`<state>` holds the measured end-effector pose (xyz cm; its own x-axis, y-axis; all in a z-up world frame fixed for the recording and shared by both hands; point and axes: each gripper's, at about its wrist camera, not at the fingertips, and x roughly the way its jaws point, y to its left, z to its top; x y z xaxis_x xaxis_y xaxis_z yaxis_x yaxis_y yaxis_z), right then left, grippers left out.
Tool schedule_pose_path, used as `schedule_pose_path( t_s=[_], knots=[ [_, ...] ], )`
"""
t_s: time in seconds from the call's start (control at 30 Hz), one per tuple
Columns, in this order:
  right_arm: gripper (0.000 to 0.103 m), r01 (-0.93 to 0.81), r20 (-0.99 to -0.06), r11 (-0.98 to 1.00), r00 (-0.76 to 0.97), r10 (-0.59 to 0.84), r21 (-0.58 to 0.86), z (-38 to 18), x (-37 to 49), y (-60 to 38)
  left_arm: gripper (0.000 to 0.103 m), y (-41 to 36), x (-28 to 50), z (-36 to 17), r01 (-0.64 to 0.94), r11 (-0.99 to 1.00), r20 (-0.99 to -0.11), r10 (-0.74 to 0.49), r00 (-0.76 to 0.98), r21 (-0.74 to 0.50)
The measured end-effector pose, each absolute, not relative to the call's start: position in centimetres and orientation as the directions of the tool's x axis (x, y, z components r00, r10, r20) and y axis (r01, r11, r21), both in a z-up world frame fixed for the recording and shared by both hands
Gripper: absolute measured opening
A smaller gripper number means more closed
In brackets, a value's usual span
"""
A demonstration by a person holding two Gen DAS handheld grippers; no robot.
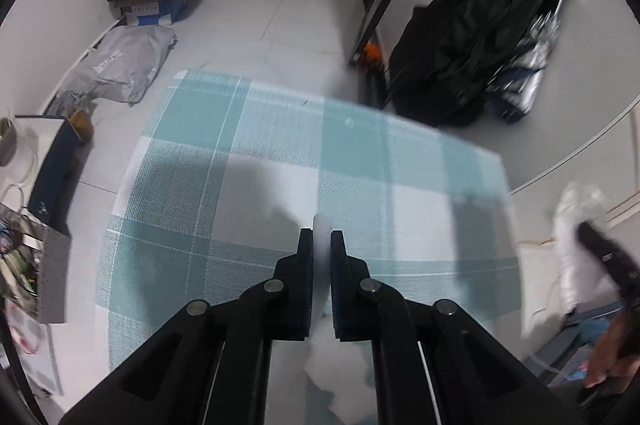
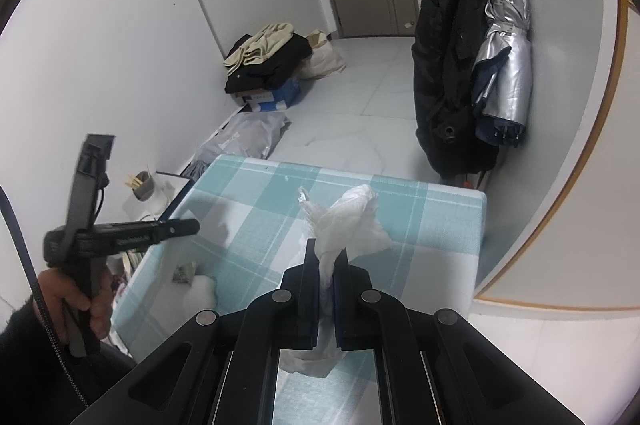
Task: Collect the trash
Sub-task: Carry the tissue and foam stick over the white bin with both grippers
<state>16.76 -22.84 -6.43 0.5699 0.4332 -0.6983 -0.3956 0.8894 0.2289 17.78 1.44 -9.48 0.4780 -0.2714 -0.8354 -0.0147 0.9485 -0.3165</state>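
Observation:
My left gripper (image 1: 322, 234) is shut on a white piece of tissue (image 1: 322, 223) that sticks out past its fingertips, above the teal and white checked tablecloth (image 1: 200, 129). More blurred white stuff (image 1: 336, 365) shows under its jaws. My right gripper (image 2: 327, 250) is shut on a crumpled white tissue (image 2: 352, 217) that fans out above the cloth (image 2: 440, 225). In the right wrist view the left gripper (image 2: 192, 225) is at the left in a hand (image 2: 92, 305). Below it, a white wad (image 2: 204, 289) and a small printed scrap (image 2: 184, 271) are near the cloth's left edge.
A small white crumb (image 2: 286, 178) lies near the far edge of the cloth. A black coat (image 2: 448, 65) and a silver umbrella (image 2: 504, 73) hang at the right. Clothes piled on a blue box (image 2: 272, 65) and a grey bag (image 2: 248, 137) are on the floor. Bags (image 1: 52, 161) stand left of the table.

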Motion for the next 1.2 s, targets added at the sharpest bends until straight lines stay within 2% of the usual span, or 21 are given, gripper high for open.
schedule_pose_path(
  t_s=[0.53, 1.2],
  knots=[
    [0.005, -0.361, -0.686, 0.891, 0.576, 0.444, 0.274, -6.5, 11.6, -20.5, 0.003, 2.2, 14.7, -6.0, 0.066, 0.889, -0.717, -0.407, 0.566, -0.453],
    [0.005, -0.324, -0.666, 0.894, 0.596, 0.448, 0.31, -6.7, 6.2, -18.9, 0.003, 2.5, 10.5, -4.6, 0.149, 0.876, -0.664, -0.449, 0.597, -0.459]
  ],
)
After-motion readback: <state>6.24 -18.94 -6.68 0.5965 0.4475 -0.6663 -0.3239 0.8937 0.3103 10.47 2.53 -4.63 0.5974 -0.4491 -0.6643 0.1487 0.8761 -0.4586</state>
